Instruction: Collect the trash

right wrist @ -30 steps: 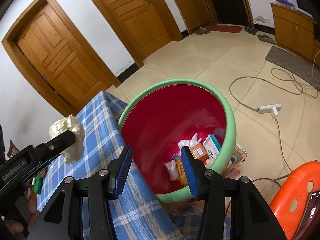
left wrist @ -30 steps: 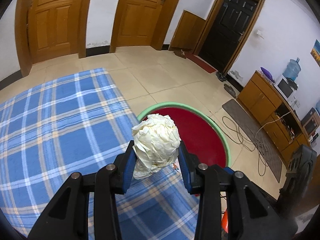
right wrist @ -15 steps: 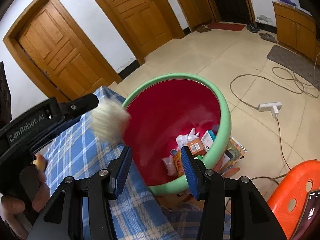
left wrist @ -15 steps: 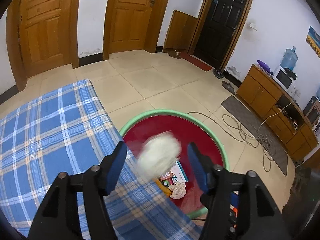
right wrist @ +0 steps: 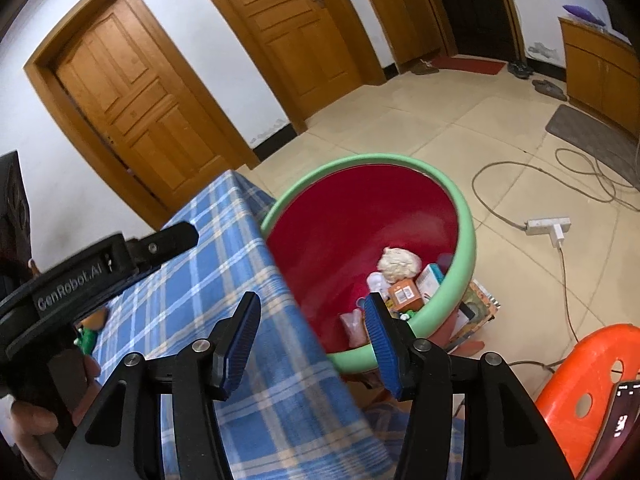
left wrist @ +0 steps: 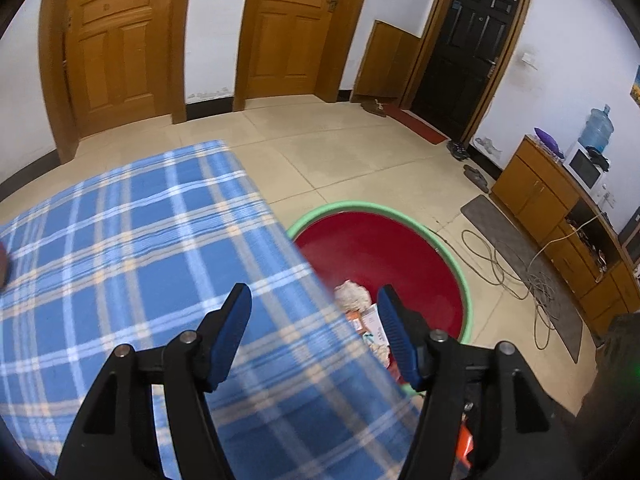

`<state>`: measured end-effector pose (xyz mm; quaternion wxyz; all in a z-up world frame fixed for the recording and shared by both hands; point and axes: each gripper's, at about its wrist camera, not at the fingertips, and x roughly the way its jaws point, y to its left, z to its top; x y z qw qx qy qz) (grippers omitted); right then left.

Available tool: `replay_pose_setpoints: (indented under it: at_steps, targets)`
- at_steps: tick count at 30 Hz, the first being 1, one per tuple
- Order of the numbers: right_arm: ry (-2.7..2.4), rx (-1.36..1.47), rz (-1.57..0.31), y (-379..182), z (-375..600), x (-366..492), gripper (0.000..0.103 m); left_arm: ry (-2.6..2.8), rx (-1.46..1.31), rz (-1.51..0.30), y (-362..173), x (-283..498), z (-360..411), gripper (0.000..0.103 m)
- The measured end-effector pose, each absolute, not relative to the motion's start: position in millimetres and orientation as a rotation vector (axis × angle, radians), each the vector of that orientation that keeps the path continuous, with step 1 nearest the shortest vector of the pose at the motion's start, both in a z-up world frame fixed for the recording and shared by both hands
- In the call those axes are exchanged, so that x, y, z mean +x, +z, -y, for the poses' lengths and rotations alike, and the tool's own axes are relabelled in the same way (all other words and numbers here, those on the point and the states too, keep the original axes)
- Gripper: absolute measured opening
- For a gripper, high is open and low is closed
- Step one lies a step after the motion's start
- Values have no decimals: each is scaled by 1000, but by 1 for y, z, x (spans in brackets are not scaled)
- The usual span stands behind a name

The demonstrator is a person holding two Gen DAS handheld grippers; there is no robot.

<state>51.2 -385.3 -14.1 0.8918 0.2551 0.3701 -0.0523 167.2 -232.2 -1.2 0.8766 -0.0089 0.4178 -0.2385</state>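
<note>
While the crumpled cream paper ball lies among cartons in the red, green-rimmed plastic basin, right of centre in the right wrist view, remaining trash appears at lower left: a green and orange scrap on the blue plaid cloth. The left gripper, released and empty, seems nearer; the right gripper, empty, is spreading.

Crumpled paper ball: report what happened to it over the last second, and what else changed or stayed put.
The left gripper let go of the crumpled paper ball; it dropped into the red basin and now lies on the other trash there. The left gripper's jaws stand empty over the blue plaid cloth. The right gripper is opening a little, with nothing between its jaws. Basin, cloth and floor cables stayed put.
</note>
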Motion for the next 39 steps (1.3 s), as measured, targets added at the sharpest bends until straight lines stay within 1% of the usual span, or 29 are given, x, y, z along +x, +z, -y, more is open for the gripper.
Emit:
replay_pose_setpoints:
  at_steps: [2, 4, 6, 10, 13, 16, 19, 21, 23, 39]
  targets:
    - [-101, 511, -760, -9, 379, 48, 59, -477, -17, -874, 0, 162, 221, 66]
    - [-94, 495, -751, -4, 372, 46, 60, -446, -15, -872, 2, 154, 207, 70]
    - [-87, 478, -739, 1, 365, 41, 69, -422, -20, -867, 4, 147, 194, 73]
    - [-65, 445, -714, 14, 350, 31, 70, -372, -38, -846, 13, 127, 162, 75]
    - [-47, 421, -699, 21, 336, 24, 75, -342, -50, -827, 20, 110, 141, 76]
    - [-23, 396, -684, 28, 322, 14, 76, -313, -62, -807, 26, 95, 121, 78]
    - [-6, 369, -667, 35, 307, 3, 76, -286, -67, -788, 31, 82, 108, 81]
    - [-3, 344, -656, 40, 296, -2, 81, -271, -69, -772, 35, 72, 99, 85]
    - [0, 320, -645, 43, 287, -7, 82, -247, -61, -752, 37, 64, 92, 87]
    - [31, 215, -620, 54, 248, -35, 82, -96, -96, -713, 36, 34, 43, 88]
